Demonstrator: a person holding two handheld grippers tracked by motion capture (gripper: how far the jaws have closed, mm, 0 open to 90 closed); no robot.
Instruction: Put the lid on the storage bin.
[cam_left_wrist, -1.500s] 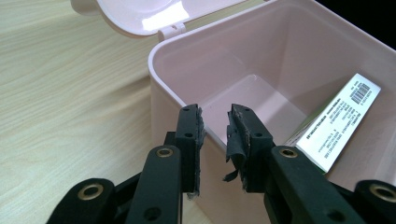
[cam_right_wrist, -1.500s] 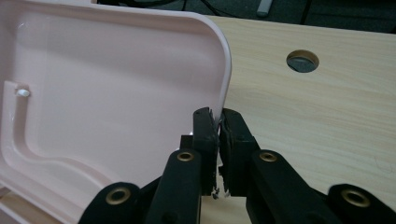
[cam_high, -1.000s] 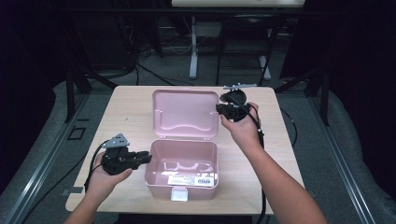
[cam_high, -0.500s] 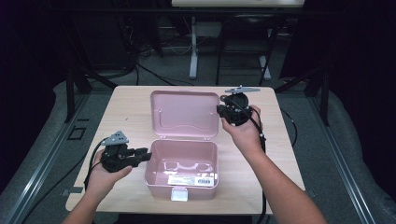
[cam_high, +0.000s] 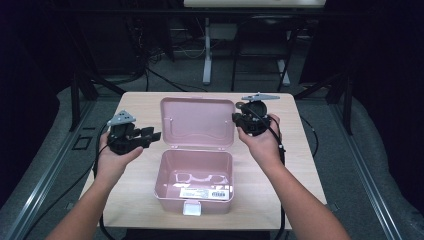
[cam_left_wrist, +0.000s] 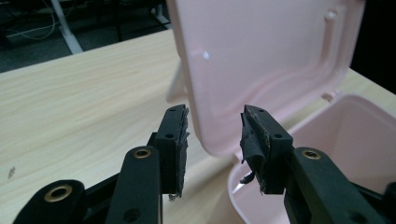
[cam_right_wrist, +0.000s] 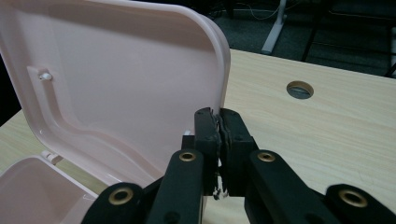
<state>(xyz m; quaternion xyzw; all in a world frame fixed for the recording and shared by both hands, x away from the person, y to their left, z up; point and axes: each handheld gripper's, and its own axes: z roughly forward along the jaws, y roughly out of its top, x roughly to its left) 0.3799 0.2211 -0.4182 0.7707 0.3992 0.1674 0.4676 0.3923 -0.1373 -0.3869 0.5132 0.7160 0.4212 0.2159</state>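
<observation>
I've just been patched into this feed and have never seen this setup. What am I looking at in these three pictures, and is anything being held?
No robot here: a person holds a hand-held gripper in each hand. The high view looks down on a wooden table with an open pink box, its lid raised. The other two pictures come from cameras riding on the grippers, looking along their black jaws. The left hand-held gripper is open, its jaws either side of the lid's edge. The right hand-held gripper is shut beside the lid's other edge; I can't tell if it pinches anything.

Pink box (cam_high: 194, 172), black tools, pale woodgrain table (cam_high: 295, 170).
</observation>
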